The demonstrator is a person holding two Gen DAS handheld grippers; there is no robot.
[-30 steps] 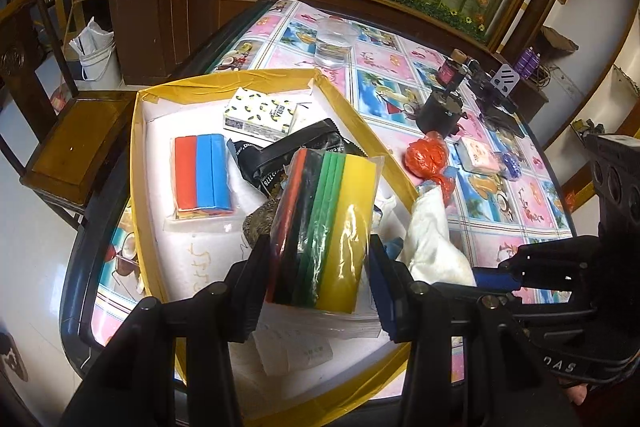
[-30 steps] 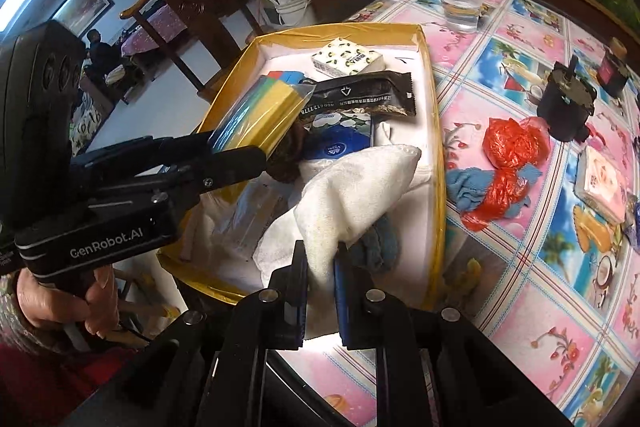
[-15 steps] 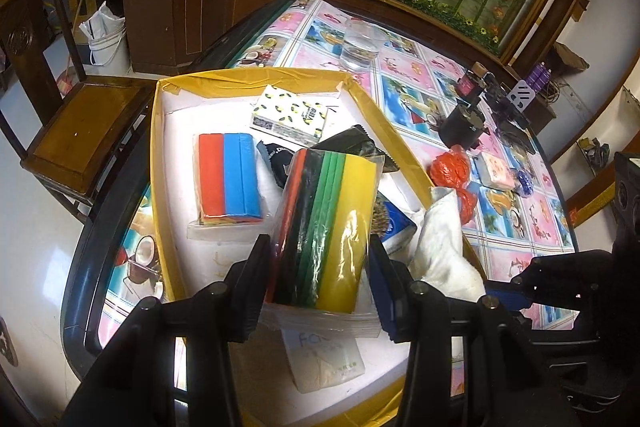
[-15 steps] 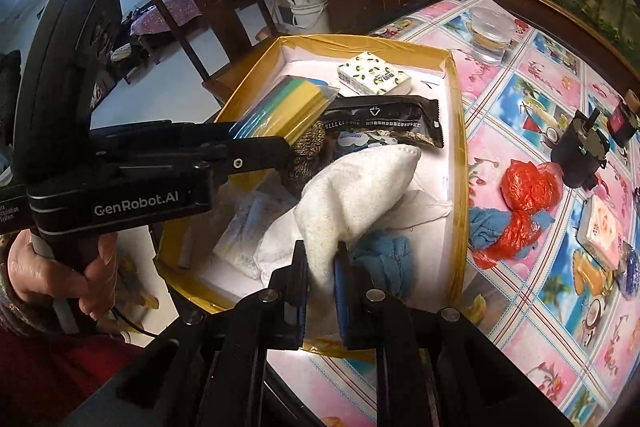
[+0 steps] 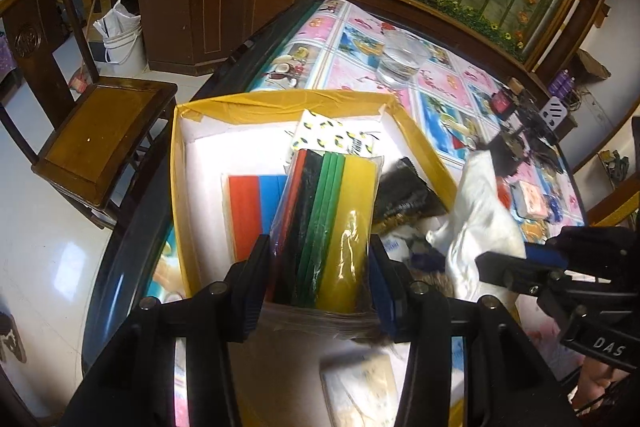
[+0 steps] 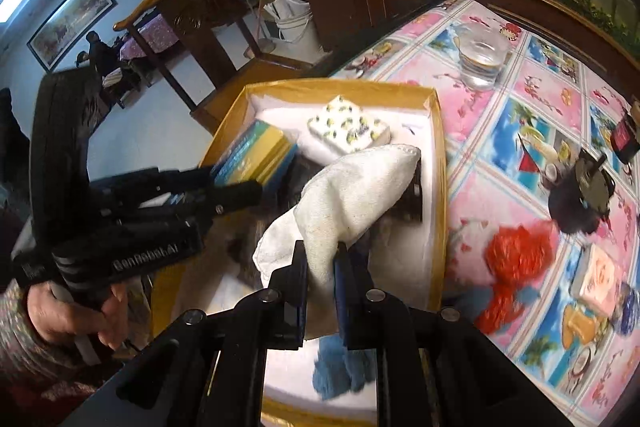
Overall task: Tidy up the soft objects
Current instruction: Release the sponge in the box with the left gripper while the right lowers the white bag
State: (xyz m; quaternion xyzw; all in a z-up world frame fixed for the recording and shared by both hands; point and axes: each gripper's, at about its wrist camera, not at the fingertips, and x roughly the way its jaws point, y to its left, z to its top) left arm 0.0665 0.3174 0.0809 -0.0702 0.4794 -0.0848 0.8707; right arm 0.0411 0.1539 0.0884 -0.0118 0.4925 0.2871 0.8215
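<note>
While both grippers carry loads above the box (image 5: 208, 115), the step in hand reads as mid-transfer, not placement.

Left gripper (image 5: 316, 267): jaws clamped on a bagged foam stack (image 5: 332, 215) of red, black, green and yellow sheets, standing nearly upright between the pads. It hangs over the box, above a second red-and-blue pack (image 5: 256, 199) lying flat on the white floor. From the right wrist view the same tool (image 6: 236, 187) shows at left, held by a hand (image 6: 76, 311).

Right gripper (image 6: 322, 291): jaws closed tight on a white cloth (image 6: 356, 187), pinched at its lower end; the rest bulges up and forward over the box (image 6: 438, 163). A tissue pack (image 6: 348, 131) lies at the far end.

Judgement: sorting is partly done, since several items already lie in the box, while a red bag (image 6: 516, 259) sits outside on the table (image 6: 520, 95).

Next move likely calls for a free patch of floor for each load, then lowering before release; the stack should go down flat beside the other pack.

Hard to read: dark items under the cloth are blurred and unidentifiable. A blue cloth (image 6: 340, 367) below the right jaws is smeared; whether it lies inside the box I cannot tell. The box's near wall is hidden by the tools.
</note>
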